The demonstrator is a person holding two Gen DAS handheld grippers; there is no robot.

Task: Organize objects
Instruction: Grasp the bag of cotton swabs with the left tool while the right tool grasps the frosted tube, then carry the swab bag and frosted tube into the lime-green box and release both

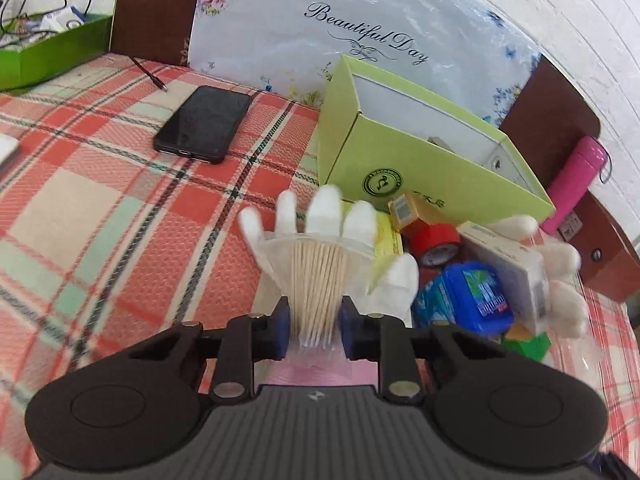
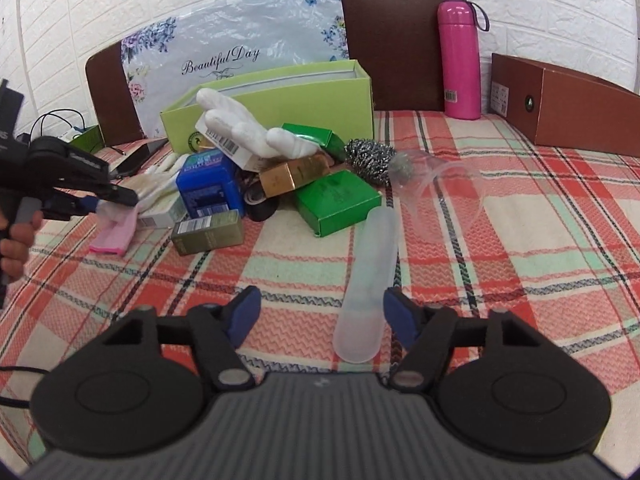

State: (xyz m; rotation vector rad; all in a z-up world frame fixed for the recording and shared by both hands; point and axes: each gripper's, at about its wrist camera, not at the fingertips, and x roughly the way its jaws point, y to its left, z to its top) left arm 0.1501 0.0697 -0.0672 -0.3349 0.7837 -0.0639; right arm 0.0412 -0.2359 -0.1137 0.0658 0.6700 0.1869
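Observation:
My left gripper [image 1: 316, 320] is shut on a clear packet of wooden sticks [image 1: 318, 280] that lies against a white glove with a pink cuff [image 1: 320, 216]. It is seen from the side in the right wrist view [image 2: 100, 202], at the left edge of the pile. The pile holds a blue box [image 2: 208, 188], a gold box [image 2: 294, 176], green boxes [image 2: 336, 202], an olive box [image 2: 208, 232], red tape [image 1: 434, 240] and a second white glove [image 2: 240, 128]. An open lime-green box [image 1: 420, 152] stands behind it. My right gripper [image 2: 320, 314] is open over the cloth, with a frosted plastic tube [image 2: 370, 276] beside its right finger.
A black phone [image 1: 204, 124] lies on the plaid cloth at the far left. A steel scourer [image 2: 370, 158] and a clear cup [image 2: 444, 192] lie right of the pile. A pink flask [image 2: 460, 60] and a brown box [image 2: 560, 104] stand at the back right. A green tray [image 1: 48, 52] sits far left.

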